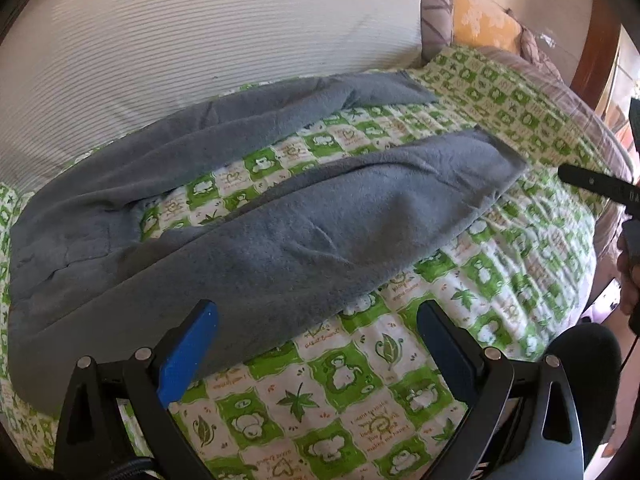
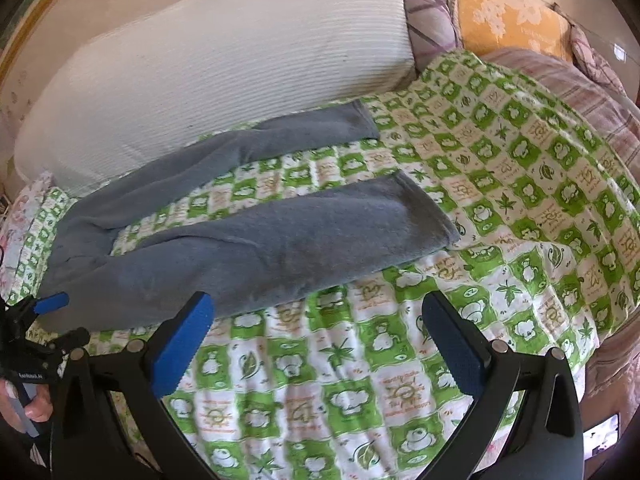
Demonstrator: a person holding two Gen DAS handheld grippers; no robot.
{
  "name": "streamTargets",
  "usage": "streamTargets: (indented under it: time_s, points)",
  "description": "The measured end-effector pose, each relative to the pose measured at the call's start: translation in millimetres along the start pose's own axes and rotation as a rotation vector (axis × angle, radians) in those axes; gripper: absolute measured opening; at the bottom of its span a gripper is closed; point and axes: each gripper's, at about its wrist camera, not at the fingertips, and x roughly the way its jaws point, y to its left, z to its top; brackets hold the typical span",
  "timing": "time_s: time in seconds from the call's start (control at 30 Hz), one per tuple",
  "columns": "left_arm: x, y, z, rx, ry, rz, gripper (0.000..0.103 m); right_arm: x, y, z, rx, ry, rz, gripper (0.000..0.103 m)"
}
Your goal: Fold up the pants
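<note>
Grey fleece pants lie spread flat on a green-and-white patterned bedspread, waist at the left, both legs reaching right and apart in a V. My left gripper is open and empty, hovering at the near edge of the near leg by the waist end. My right gripper is open and empty above the bedspread, just in front of the near leg. The right gripper's body shows at the right edge of the left wrist view. The left gripper shows at the lower left of the right wrist view.
A large white ribbed pillow lies along the far side behind the pants. An orange floral cushion and purple plaid bedding sit at the far right. The bed's edge drops off at the right.
</note>
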Motion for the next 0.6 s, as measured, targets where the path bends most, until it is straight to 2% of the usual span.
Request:
streamTargets:
  time_s: [0.37, 0.5, 0.6]
  points:
    - [35, -3, 10, 0.036, 0.039, 0.007, 0.100, 33, -27, 17, 0.103, 0.030, -0.007, 0.103]
    - [46, -20, 22, 0.102, 0.028, -0.001, 0.100, 44, -40, 17, 0.153, 0.044, -0.008, 0.103]
    - [56, -42, 30, 0.189, 0.004, 0.027, 0.100, 53, -50, 19, 0.192, 0.057, -0.008, 0.099]
